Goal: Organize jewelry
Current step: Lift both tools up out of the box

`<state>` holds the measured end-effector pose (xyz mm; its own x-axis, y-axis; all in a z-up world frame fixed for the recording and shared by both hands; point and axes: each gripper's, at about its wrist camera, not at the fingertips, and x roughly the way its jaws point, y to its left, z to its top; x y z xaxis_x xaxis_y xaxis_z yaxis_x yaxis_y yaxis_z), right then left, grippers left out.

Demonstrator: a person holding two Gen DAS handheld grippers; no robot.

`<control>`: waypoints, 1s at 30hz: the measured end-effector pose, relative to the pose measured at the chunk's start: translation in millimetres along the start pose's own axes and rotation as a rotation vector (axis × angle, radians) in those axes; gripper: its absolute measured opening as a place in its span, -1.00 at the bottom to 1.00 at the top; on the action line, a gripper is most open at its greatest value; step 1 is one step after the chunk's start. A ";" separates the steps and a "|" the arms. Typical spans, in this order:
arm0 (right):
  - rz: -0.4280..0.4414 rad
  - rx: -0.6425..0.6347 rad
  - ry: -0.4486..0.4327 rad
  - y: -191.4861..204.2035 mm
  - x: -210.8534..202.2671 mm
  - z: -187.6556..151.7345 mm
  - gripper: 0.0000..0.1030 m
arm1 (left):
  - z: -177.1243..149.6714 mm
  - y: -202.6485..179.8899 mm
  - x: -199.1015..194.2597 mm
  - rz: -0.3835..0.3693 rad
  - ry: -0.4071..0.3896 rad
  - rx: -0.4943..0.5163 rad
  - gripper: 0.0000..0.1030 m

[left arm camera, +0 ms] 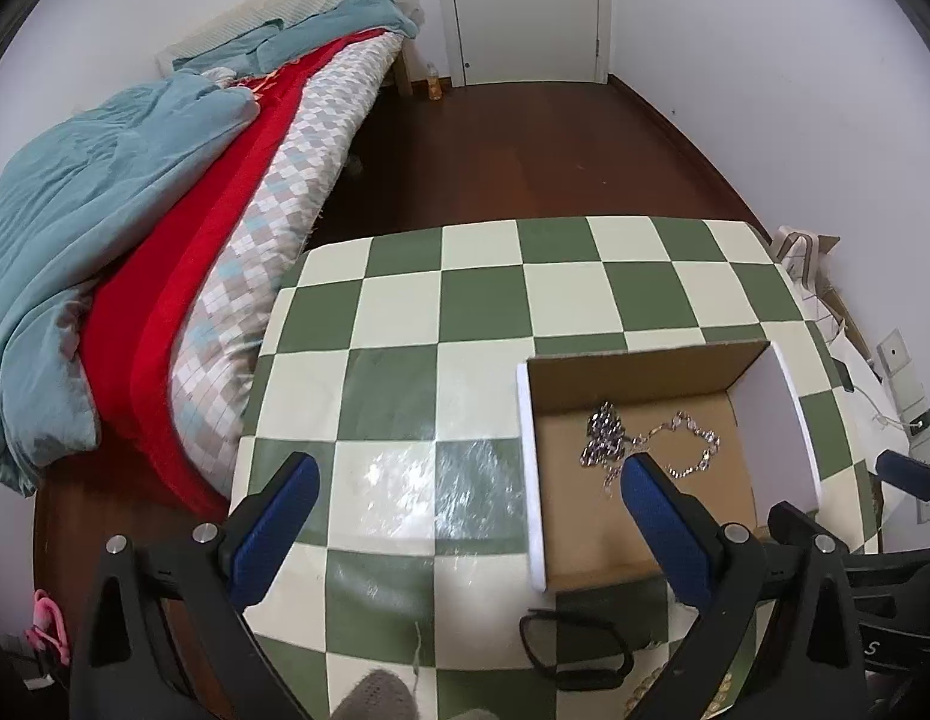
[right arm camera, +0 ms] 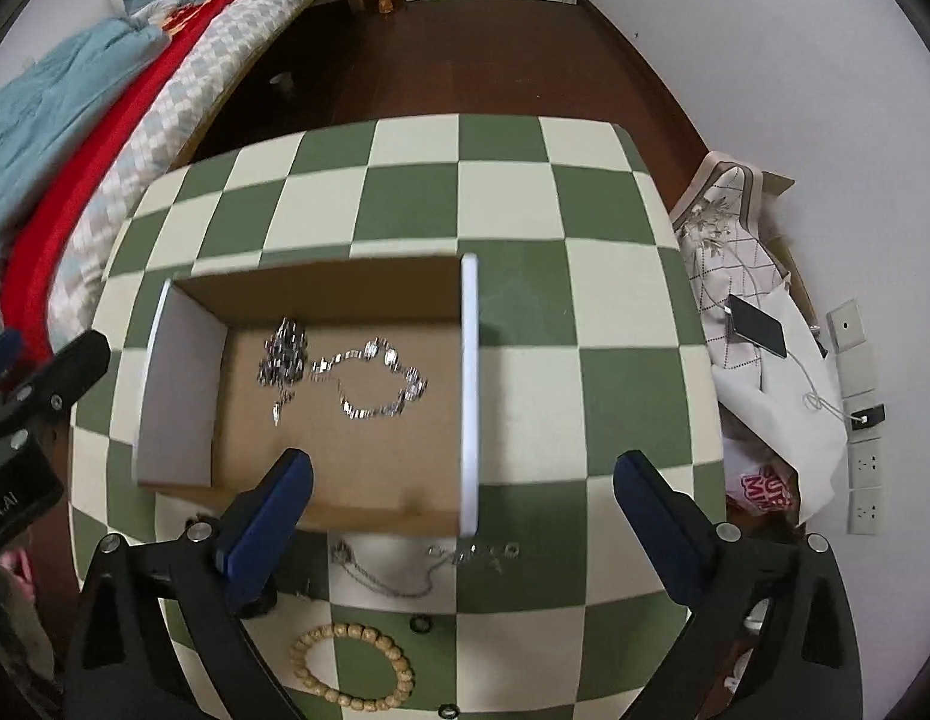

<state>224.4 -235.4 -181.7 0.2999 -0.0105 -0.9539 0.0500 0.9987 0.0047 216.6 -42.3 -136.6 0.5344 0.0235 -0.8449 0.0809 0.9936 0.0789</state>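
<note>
An open cardboard box (right arm camera: 345, 480) (left arm camera: 693, 534) sits on the green-and-cream checkered table (right arm camera: 513, 204) (left arm camera: 405, 312). Inside lie a bunched silver chain (right arm camera: 282, 354) (left arm camera: 603, 432) and a silver link bracelet (right arm camera: 375, 384) (left arm camera: 693, 438). In front of the box lie a thin silver necklace (right arm camera: 393, 582), a wooden bead bracelet (right arm camera: 351, 666), small dark rings (right arm camera: 420, 624) and a black band (left arm camera: 573, 648). My left gripper (left arm camera: 471, 480) is open and empty, its right finger over the box. My right gripper (right arm camera: 462, 474) is open and empty above the box's near right corner.
A bed (left arm camera: 165, 228) with blue and red bedding stands left of the table. Bags and a phone (right arm camera: 759, 330) on a cable lie right of the table by wall sockets (right arm camera: 864, 480). A door (left arm camera: 525, 6) is at the far wall.
</note>
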 end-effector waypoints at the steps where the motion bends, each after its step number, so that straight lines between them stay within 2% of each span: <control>1: -0.008 -0.004 -0.008 1.9 -1.2 -3.2 1.00 | -2.9 0.6 -2.9 0.000 -0.009 -0.001 1.00; 10: -0.036 -0.008 -0.098 10.9 -34.8 -27.7 1.00 | -22.1 6.8 -44.1 0.000 -0.075 -0.014 0.99; 20: -0.079 -0.034 -0.237 18.8 -103.0 -59.6 1.00 | -45.0 17.4 -105.5 -0.006 -0.167 -0.025 0.99; 30: -0.077 -0.004 -0.340 17.9 -162.2 -94.0 1.00 | -66.3 20.8 -152.0 -0.024 -0.238 -0.035 0.99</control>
<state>87.1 -211.2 -55.2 0.5955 -0.1011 -0.7970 0.0814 0.9945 -0.0653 81.3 -17.9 -41.7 0.7163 -0.0233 -0.6974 0.0697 0.9968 0.0383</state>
